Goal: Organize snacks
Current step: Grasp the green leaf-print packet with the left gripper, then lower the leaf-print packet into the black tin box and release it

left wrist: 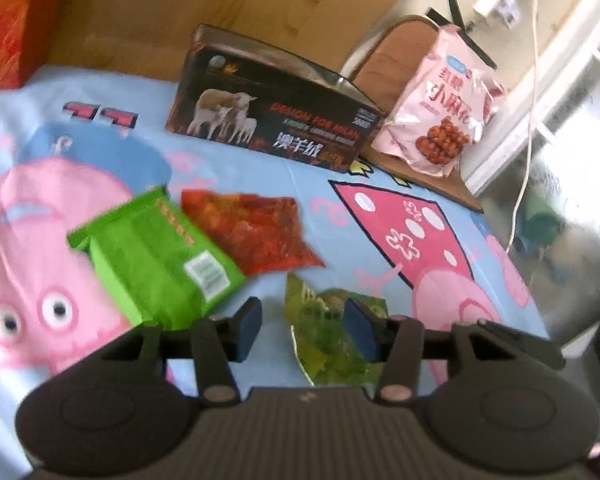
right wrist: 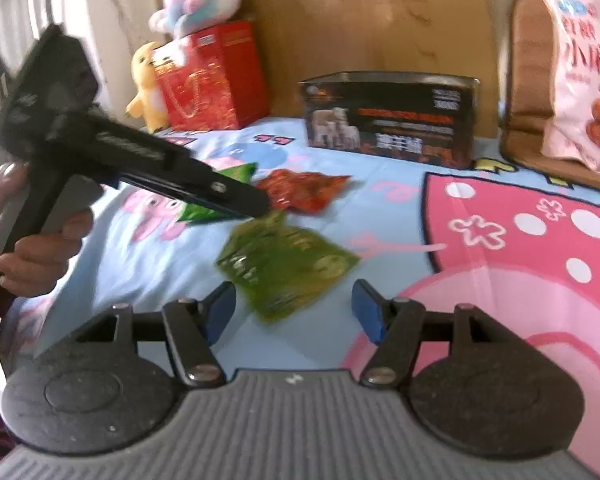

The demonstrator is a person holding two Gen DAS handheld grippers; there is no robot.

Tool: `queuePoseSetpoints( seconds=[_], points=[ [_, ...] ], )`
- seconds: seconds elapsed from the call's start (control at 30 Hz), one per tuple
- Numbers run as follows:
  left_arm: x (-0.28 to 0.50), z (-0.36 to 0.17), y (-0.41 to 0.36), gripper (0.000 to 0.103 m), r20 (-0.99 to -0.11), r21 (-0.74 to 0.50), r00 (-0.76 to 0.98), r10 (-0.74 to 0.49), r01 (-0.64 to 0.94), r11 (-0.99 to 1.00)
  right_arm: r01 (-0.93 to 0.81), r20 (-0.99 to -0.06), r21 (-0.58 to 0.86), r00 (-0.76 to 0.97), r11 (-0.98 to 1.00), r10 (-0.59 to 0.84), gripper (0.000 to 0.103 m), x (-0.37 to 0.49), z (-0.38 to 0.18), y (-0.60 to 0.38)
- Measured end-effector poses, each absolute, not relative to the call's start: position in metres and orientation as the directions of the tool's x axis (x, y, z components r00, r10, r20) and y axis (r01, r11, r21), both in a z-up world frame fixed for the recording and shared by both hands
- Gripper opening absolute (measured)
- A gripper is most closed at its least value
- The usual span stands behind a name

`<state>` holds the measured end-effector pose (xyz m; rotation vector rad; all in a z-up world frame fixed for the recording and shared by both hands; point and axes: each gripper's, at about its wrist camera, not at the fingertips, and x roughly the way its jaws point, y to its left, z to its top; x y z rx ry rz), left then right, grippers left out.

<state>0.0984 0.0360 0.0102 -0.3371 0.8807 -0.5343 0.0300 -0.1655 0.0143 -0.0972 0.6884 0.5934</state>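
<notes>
Three small snack packets lying on the cartoon bedsheet (left wrist: 260, 168): a bright green packet (left wrist: 156, 256), a red packet (left wrist: 252, 232) touching it on the right, and an olive-green packet (left wrist: 332, 336) nearest to the cameras. Behind them, an open dark box (left wrist: 276, 112) with sheep printed on the side, probably the place for collecting the snacks, and to its right a big pink bag (left wrist: 440, 104) leaning against a brown cushion (left wrist: 396, 68). Left gripper (left wrist: 304, 328) with jaws partly open and nothing pressed between the pads, its right finger over the olive-green packet. Right gripper (right wrist: 294, 312) with jaws wide apart and empty, hanging just in front of the same olive-green packet (right wrist: 284, 264). Seen from the right wrist, the left gripper held in a hand (right wrist: 40, 256), its tip close above the packets. For a good pick, better to choose one gripper per packet and not both for the olive one. Advisable to lower slowly, take a packet at its sealed edge, where the foil is flat and stiff, then close fully before lifting. Risk of pushing the soft sheet and sliding the slippery packet away. Picture blurred, so exact contact not possible to tell.
</notes>
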Motion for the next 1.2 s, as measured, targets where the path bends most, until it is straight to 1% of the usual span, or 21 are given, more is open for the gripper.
queuePoseSetpoints(
  seconds=[0.07,0.13,0.17,0.2,0.23,0.27,0.33,0.4,0.5,0.6,0.67,0.8,0.9,0.93,0.97,1.0,1.07,1.2],
  points=[
    [0.095,0.010,0.038,0.056,-0.626,-0.510,0.520,-0.581,0.291,0.809,-0.547,-0.628,0.043,0.636,0.836,0.448,0.067,0.027,0.013,-0.156],
    [0.093,0.009,0.033,0.053,-0.619,-0.532,0.511,-0.597,0.286,0.797,-0.548,-0.627,-0.004,0.653,0.836,0.425,0.067,0.023,0.012,-0.150],
    [0.094,0.008,0.029,0.049,-0.619,-0.540,0.498,-0.607,0.291,0.790,-0.549,-0.625,-0.016,0.658,0.836,0.420,0.067,0.022,0.011,-0.149],
    [0.093,0.008,0.024,0.037,-0.623,-0.542,0.489,-0.611,0.293,0.787,-0.549,-0.624,-0.016,0.658,0.836,0.420,0.067,0.022,0.011,-0.150],
    [0.093,0.008,0.019,0.030,-0.629,-0.541,0.476,-0.615,0.300,0.786,-0.547,-0.624,-0.009,0.657,0.837,0.423,0.067,0.023,0.011,-0.152],
    [0.092,0.006,0.014,0.026,-0.637,-0.535,0.471,-0.610,0.299,0.790,-0.546,-0.623,-0.006,0.657,0.838,0.424,0.067,0.024,0.010,-0.153],
    [0.090,0.007,0.010,0.024,-0.635,-0.524,0.489,-0.598,0.296,0.799,-0.539,-0.619,-0.012,0.666,0.842,0.416,0.067,0.024,0.008,-0.152],
    [0.090,0.008,0.010,0.020,-0.624,-0.540,0.495,-0.605,0.287,0.791,-0.534,-0.616,-0.011,0.670,0.846,0.414,0.067,0.024,0.008,-0.152],
    [0.091,0.010,0.016,0.017,-0.600,-0.585,0.490,-0.633,0.271,0.765,-0.525,-0.613,-0.001,0.673,0.851,0.414,0.066,0.024,0.008,-0.153],
    [0.091,0.015,0.019,0.017,-0.580,-0.615,0.484,-0.655,0.268,0.742,-0.500,-0.606,0.010,0.686,0.866,0.403,0.066,0.024,0.009,-0.156],
    [0.091,0.017,0.021,0.016,-0.564,-0.633,0.481,-0.671,0.270,0.726,-0.467,-0.605,0.043,0.691,0.883,0.395,0.067,0.029,0.010,-0.162],
    [0.091,0.021,0.023,0.016,-0.531,-0.658,0.476,-0.701,0.290,0.695,-0.457,-0.605,0.137,0.664,0.879,0.439,0.068,0.037,0.012,-0.172],
    [0.092,0.026,0.026,0.015,-0.506,-0.677,0.475,-0.720,0.298,0.673,-0.470,-0.606,0.133,0.658,0.873,0.447,0.069,0.037,0.012,-0.169],
    [0.092,0.028,0.027,0.015,-0.503,-0.677,0.480,-0.719,0.299,0.673,-0.476,-0.604,0.134,0.656,0.869,0.452,0.067,0.038,0.013,-0.170],
    [0.094,0.030,0.028,0.015,-0.499,-0.675,0.483,-0.720,0.304,0.672,-0.474,-0.601,0.136,0.659,0.870,0.453,0.060,0.038,0.014,-0.170],
    [0.097,0.033,0.029,0.015,-0.494,-0.675,0.485,-0.722,0.310,0.670,-0.472,-0.599,0.138,0.660,0.871,0.453,0.050,0.040,0.015,-0.171],
    [0.104,0.040,0.029,0.015,-0.487,-0.667,0.495,-0.720,0.322,0.672,-0.468,-0.589,0.151,0.664,0.870,0.460,0.041,0.047,0.018,-0.172],
    [0.123,0.063,0.029,0.015,-0.454,-0.641,0.534,-0.713,0.360,0.678,-0.449,-0.538,0.119,0.720,0.885,0.438,0.038,0.062,0.033,-0.170]
  ],
)
